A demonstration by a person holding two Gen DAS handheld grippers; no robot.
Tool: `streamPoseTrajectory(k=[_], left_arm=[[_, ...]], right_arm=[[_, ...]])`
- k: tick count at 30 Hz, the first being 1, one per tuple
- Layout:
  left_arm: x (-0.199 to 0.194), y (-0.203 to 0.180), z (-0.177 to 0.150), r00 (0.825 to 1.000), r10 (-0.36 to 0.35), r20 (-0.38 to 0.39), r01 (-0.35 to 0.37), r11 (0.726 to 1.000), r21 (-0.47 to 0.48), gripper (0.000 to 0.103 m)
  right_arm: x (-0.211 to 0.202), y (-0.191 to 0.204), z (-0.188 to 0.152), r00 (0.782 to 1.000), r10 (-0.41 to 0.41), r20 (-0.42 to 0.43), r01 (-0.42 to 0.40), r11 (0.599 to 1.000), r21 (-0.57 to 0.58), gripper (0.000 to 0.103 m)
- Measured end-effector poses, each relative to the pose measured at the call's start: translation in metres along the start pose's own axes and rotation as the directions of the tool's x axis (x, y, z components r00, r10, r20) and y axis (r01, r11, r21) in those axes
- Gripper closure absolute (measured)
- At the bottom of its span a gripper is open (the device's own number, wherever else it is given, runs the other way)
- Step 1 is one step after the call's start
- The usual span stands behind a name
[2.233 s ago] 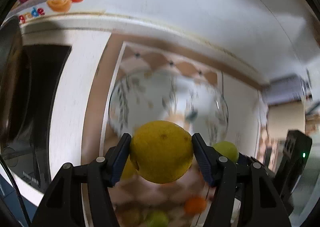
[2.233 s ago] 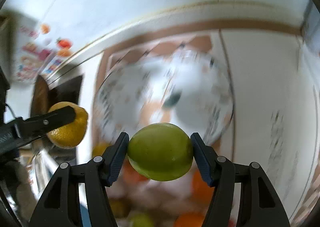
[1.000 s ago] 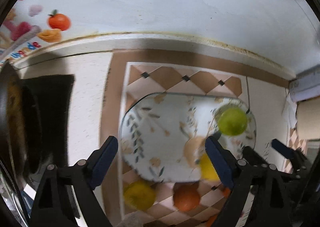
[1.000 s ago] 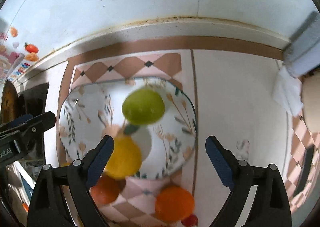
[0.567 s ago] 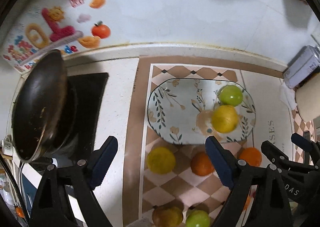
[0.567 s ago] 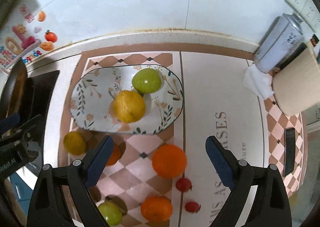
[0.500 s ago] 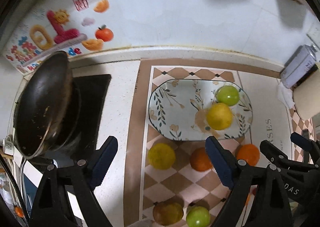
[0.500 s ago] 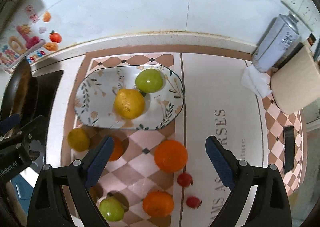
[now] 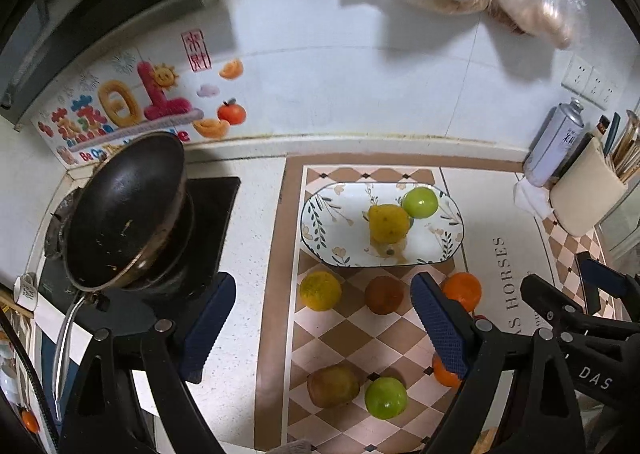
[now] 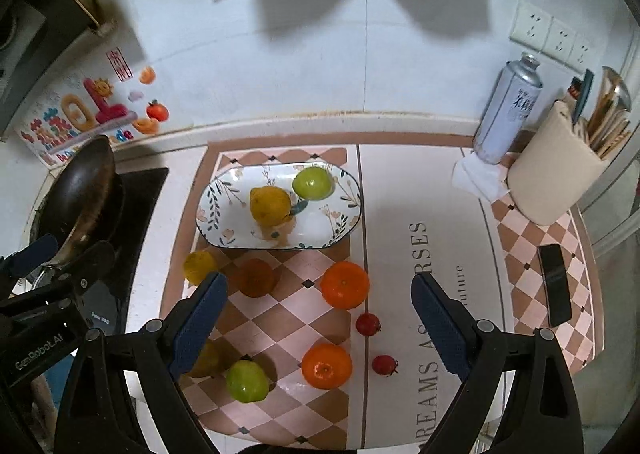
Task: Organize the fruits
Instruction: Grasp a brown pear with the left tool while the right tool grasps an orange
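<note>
1. Left gripper (image 9: pixel 322 324): fingers spread wide, nothing between them; right gripper (image 10: pixel 318 320): same, empty.
2. Oval plate (image 10: pixel 224 196), floral rim, lies at the far end of the checked mat (image 10: pixel 276 318); on it a yellow fruit (image 10: pixel 270 203) touches a glossy green fruit (image 10: pixel 313 183) to its right.
3. Near the plate on the mat: two oranges (image 10: pixel 345 285), a green fruit (image 10: pixel 247 381), two small red fruits (image 10: pixel 368 324).

A white plate (image 10: pixel 224 210) with leaf and flower print carries a yellow fruit (image 10: pixel 270 203) and a green fruit (image 10: pixel 313 183). The mat (image 10: pixel 280 310) beneath shows pink-and-brown checks. Lower centre, two oranges (image 10: pixel 345 284) glow bright orange.
</note>
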State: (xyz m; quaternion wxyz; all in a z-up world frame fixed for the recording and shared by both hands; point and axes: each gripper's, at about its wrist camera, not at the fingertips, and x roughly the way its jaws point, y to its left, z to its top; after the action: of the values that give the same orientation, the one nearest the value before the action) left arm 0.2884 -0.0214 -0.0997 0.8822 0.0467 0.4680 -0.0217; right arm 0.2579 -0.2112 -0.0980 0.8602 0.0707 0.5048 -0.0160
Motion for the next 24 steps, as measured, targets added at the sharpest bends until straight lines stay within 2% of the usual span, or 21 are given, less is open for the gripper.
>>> streamPoseTrajectory(k=[6, 10, 11, 12, 16, 18, 20, 23, 24], left_arm=[[-0.015, 0.000, -0.006, 1.000, -0.014, 0.017, 0.014, 1.000, -0.010, 0.014], [-0.013, -0.001, -0.011, 1.000, -0.017, 0.004, 0.017, 1.000, -0.011, 0.013], [-0.011, -0.001, -0.012, 1.000, -0.017, -0.003, 0.017, 1.000, -0.013, 0.012], [-0.005, 0.000, -0.015, 1.000, -0.019, -0.022, 0.019, 1.000, -0.013, 0.001], [0.026, 0.005, -0.032, 0.992, -0.019, -0.123, 0.016, 1.000, -0.025, 0.000], [0.048, 0.006, -0.045, 0.982, -0.005, -0.191, 0.002, 1.000, -0.013, 0.000], [0.076, 0.006, -0.063, 0.960, 0.004, -0.281, -0.004, 1.000, 0.001, 0.000], [0.109, 0.006, -0.088, 0.921, 0.004, -0.390, -0.005, 1.000, -0.001, 0.000], [0.122, 0.007, -0.097, 0.902, 0.000, -0.431, -0.005, 1.000, -0.009, 0.000]], right_arm=[[-0.019, -0.001, -0.008, 0.999, 0.036, 0.017, -0.037, 0.999, 0.015, 0.008], [-0.011, -0.007, -0.014, 0.998, 0.069, -0.008, -0.069, 0.997, 0.043, 0.008], [-0.005, -0.010, -0.017, 0.997, 0.079, -0.026, -0.078, 0.996, 0.053, 0.008], [0.004, -0.014, -0.021, 0.995, 0.089, -0.054, -0.085, 0.994, 0.065, 0.008], [0.053, -0.031, -0.046, 0.976, 0.110, -0.188, -0.090, 0.989, 0.114, 0.008], [0.082, -0.039, -0.062, 0.957, 0.124, -0.262, -0.089, 0.986, 0.139, 0.008], [0.110, -0.045, -0.078, 0.935, 0.141, -0.325, -0.091, 0.982, 0.165, 0.008], [0.142, -0.052, -0.095, 0.905, 0.167, -0.390, -0.092, 0.975, 0.203, 0.008], [0.151, -0.054, -0.100, 0.896, 0.174, -0.407, -0.091, 0.972, 0.216, 0.008]])
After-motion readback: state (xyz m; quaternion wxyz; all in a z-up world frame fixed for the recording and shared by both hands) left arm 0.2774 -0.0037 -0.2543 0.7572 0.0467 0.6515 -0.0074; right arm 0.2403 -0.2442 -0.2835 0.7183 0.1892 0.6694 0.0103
